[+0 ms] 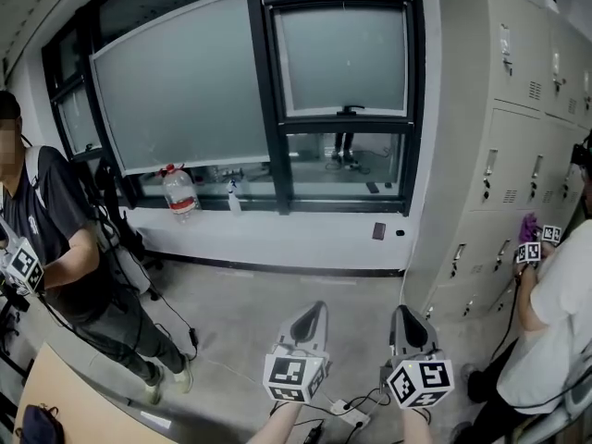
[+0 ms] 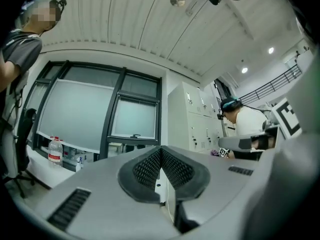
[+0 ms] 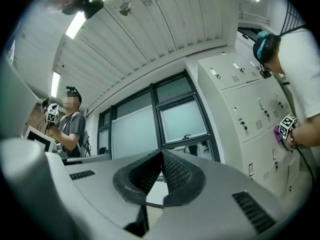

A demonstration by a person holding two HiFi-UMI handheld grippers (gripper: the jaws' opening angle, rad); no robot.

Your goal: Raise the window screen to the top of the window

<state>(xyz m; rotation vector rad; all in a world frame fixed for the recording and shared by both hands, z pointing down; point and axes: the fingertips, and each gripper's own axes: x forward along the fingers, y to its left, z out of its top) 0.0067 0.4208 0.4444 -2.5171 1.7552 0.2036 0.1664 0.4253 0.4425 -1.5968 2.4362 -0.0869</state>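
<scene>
In the head view we hold both grippers low at the bottom edge, above the concrete floor and well apart from the window. The left gripper (image 1: 312,320) and the right gripper (image 1: 408,326) sit side by side, both pointing toward the wall, with their marker cubes nearest us. The window screen (image 1: 342,58) fills the upper part of the narrow right-hand pane. Its bottom bar carries a small handle (image 1: 350,109), and clear glass shows below that bar. A wider grey panel (image 1: 185,81) covers the pane to its left. On the sill stand a water bottle (image 1: 180,191) and a small spray bottle (image 1: 233,195). Grey lockers (image 1: 499,155) line the right wall. One person (image 1: 65,248) stands at the left and another person (image 1: 560,313) stands by the lockers. A power strip (image 1: 350,413) lies on the floor between our grippers.

In the left gripper view we see the ribbed pads pressed together at their tips, with only a thin wedge of gap behind them and nothing caught between. Far beyond the tips the window screen hangs in its pane, with the water bottle off to the left and the lockers to the right.

In the right gripper view the pads likewise meet at the tips and grip nothing. The window screen shows above and behind them, far off, with the lockers to its right.
</scene>
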